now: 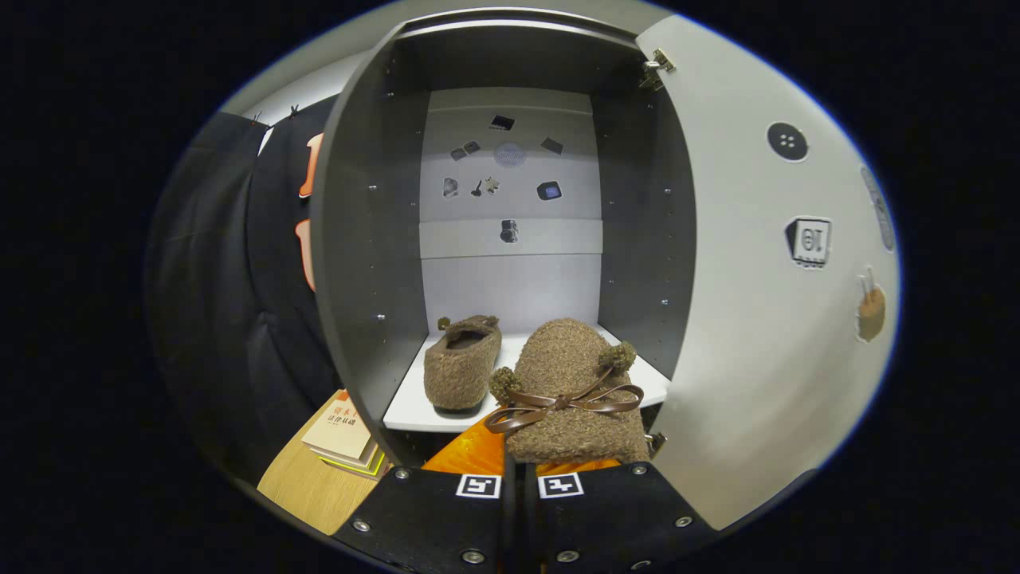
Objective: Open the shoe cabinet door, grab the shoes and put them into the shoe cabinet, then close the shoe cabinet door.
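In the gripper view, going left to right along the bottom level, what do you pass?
Stack of books on the wooden surface → brown fluffy shoe on the cabinet shelf → second shoe with a bow, held in the gripper with jaws closed on it → open cabinet door.

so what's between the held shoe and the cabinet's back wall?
Gripper view: bare white shelf beyond the claw-held shoe; the other shoe sits alongside.
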`<state>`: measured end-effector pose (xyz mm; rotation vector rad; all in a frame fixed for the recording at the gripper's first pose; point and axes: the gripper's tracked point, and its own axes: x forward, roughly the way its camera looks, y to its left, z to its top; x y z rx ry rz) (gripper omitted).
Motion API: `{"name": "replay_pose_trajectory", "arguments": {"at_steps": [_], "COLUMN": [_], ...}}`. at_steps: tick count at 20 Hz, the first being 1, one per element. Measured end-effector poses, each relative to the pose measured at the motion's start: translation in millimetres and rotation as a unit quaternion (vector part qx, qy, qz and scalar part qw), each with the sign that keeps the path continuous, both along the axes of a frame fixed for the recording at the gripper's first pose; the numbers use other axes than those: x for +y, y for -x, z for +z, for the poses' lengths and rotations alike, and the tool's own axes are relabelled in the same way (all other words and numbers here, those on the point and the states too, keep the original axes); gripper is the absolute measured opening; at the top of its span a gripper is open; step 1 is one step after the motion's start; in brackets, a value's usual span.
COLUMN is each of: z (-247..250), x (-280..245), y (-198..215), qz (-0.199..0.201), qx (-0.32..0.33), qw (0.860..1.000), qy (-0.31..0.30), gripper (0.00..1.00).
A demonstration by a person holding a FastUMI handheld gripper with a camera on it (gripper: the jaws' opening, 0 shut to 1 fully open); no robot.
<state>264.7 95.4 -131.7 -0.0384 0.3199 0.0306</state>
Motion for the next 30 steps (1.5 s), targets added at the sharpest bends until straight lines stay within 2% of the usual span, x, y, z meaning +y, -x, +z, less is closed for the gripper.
{"name": "replay_pose_trajectory", "arguments": {"at_steps": [6, 12, 20, 22, 23, 26, 28, 29, 30], "z": [-0.2, -5.2, -36.3, -41.4, -42.6, -41.9, -38.9, -36.9, -34.8], "x": [-6.4, -17.1, -25.2, -24.8, -23.6, -23.7, -19.5, -17.5, -15.6], "y": [-83.8, -148.7, -196.6, -198.6, -197.1, -191.5, -185.4, -184.2, -181.9], "qz": [0.021, 0.028, 0.034, 0.037, 0.041, 0.039, 0.045, 0.046, 0.047], "qx": [-0.001, 0.005, 0.032, 0.041, 0.047, 0.061, 0.068, 0.069, 0.068], "qw": [1.0, 1.0, 0.999, 0.998, 0.998, 0.997, 0.996, 0.996, 0.996], "qy": [-0.002, -0.003, -0.01, -0.015, -0.017, -0.027, -0.037, -0.04, -0.042], "gripper": [0.03, 0.03, 0.06, 0.1, 0.16, 0.18, 0.28, 0.39, 0.44]}}
